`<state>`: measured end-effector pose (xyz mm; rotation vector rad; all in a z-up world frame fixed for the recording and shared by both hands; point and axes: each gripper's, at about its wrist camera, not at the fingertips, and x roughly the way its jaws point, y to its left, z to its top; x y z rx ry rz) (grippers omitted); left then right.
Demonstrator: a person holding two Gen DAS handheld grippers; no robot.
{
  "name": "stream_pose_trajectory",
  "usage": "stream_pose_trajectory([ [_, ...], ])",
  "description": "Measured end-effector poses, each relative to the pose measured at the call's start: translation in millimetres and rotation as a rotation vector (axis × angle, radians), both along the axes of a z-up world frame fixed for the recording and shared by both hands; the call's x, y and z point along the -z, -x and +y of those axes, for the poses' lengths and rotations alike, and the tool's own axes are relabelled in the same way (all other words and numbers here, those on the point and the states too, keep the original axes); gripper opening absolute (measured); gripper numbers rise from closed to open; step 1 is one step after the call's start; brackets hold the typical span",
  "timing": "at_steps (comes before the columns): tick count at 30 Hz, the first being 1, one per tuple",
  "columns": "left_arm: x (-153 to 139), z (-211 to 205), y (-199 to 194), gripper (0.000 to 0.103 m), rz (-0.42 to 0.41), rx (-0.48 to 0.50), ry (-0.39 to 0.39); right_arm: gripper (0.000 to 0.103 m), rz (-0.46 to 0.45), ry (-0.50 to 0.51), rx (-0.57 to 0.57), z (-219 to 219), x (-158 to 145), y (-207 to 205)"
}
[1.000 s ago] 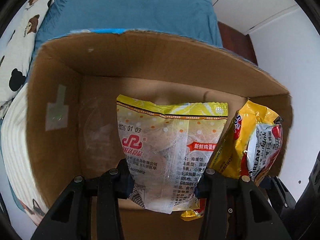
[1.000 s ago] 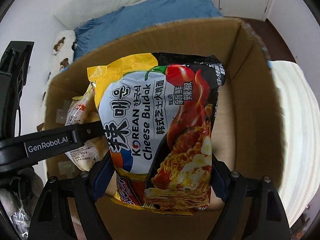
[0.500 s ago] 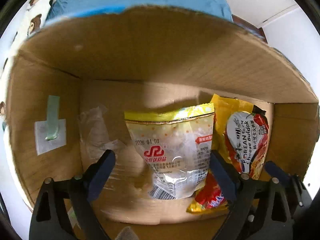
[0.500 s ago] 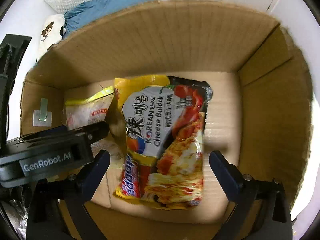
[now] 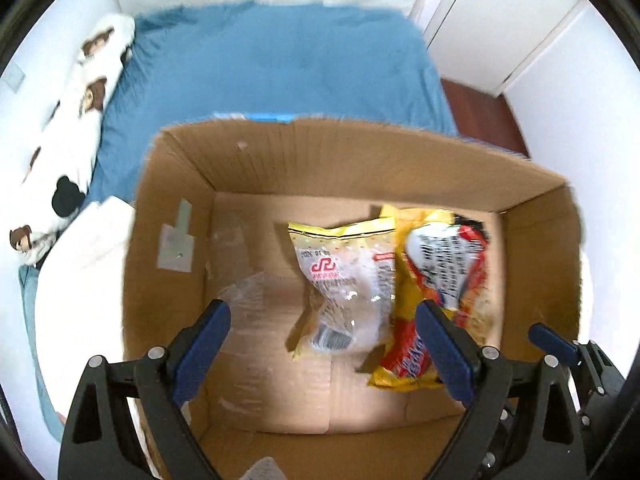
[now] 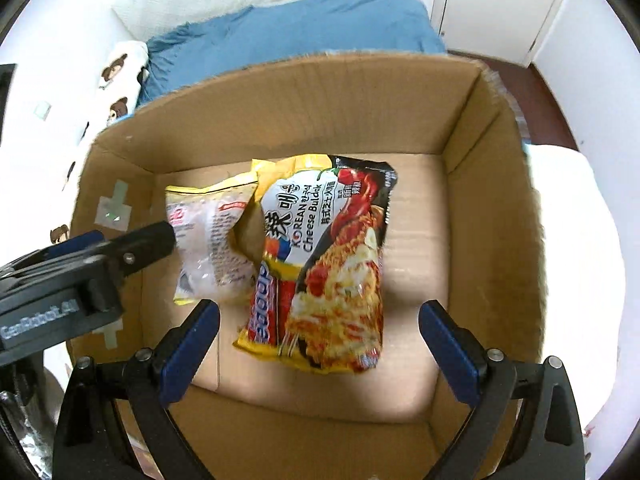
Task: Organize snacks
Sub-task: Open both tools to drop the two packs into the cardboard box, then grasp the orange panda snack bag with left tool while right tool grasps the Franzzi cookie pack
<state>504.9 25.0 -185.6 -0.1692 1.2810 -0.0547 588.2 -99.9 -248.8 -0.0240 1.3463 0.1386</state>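
Note:
A clear and yellow cracker bag (image 5: pixel 344 284) lies on the floor of an open cardboard box (image 5: pixel 280 152). Beside it on the right lies a Korean Cheese Buldak noodle packet (image 5: pixel 436 280). My left gripper (image 5: pixel 324 344) is open and empty above the box's near side. In the right wrist view the noodle packet (image 6: pixel 324 264) lies in the middle of the box (image 6: pixel 492 184) with the cracker bag (image 6: pixel 212 240) to its left. My right gripper (image 6: pixel 320 344) is open and empty above them. The left gripper's body (image 6: pixel 80 272) shows at the left.
The box sits on a bed with a blue sheet (image 5: pixel 272 60). A bear-print pillow (image 5: pixel 68 120) lies at the left. White cupboard doors (image 5: pixel 500 20) and a dark wood floor (image 5: pixel 488 120) are behind. Taped labels (image 5: pixel 176 244) stick to the box's left wall.
Both grippers opened and let go of their packets, which now lie on the box floor. Both grippers have since pulled up and back from the box.

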Motion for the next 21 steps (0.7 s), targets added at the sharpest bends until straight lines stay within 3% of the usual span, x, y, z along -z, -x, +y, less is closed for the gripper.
stream_pose_trajectory([
  [4, -26.8, 2.3, 32.5, 0.095, -0.083, 0.000, -0.010, 0.102, -0.072, 0.003, 0.003, -1.6, -17.8, 32.3],
  [5, -31.0, 4.8, 26.1, 0.095, -0.091, 0.001, -0.018, 0.102, -0.088, 0.003, 0.002, 0.0, -22.3, 41.0],
  [17, -71.2, 7.4, 112.7, 0.095, -0.217, -0.009, -0.050, 0.102, -0.229, -0.011, -0.013, -23.8, -100.6, 137.7],
  [21, -84.9, 15.9, 136.7, 0.095, -0.241, -0.029, -0.029, 0.102, -0.248, -0.044, -0.001, -26.0, -117.6, 164.4],
])
